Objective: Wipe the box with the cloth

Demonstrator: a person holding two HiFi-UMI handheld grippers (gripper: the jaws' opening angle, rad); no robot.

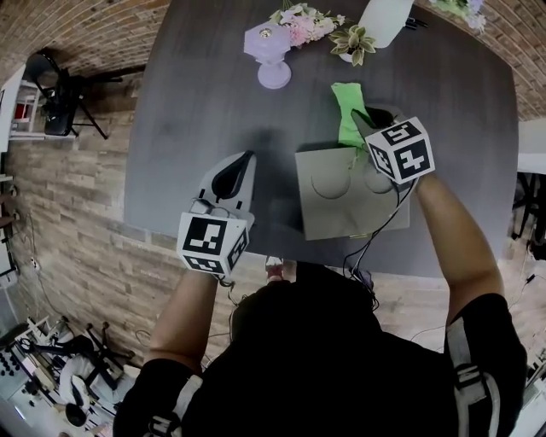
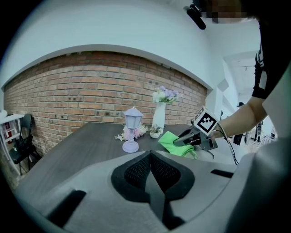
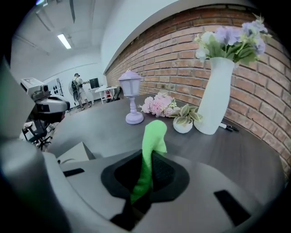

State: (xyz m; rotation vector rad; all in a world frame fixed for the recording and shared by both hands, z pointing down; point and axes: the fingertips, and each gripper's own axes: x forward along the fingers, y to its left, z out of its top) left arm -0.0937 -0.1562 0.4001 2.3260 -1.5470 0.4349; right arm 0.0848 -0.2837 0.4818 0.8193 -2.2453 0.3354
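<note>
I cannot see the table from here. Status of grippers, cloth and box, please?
Right gripper shut on green cloth, at far edge of box. Left gripper shut, empty, left of box. Lantern and vase far back, clear.

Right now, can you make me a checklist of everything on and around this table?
Surface: dark grey table.
Job's things: grey box near the front edge; green cloth at its far edge.
Clutter: lilac lantern, pink flowers, small plant, white vase, all at the far side.
Grippers: left hand-held gripper shut, empty, left of the box; right hand-held gripper shut on the green cloth.
Cables: black cable crossing the box and front edge.
Surroundings: brick wall, black chair.
</note>
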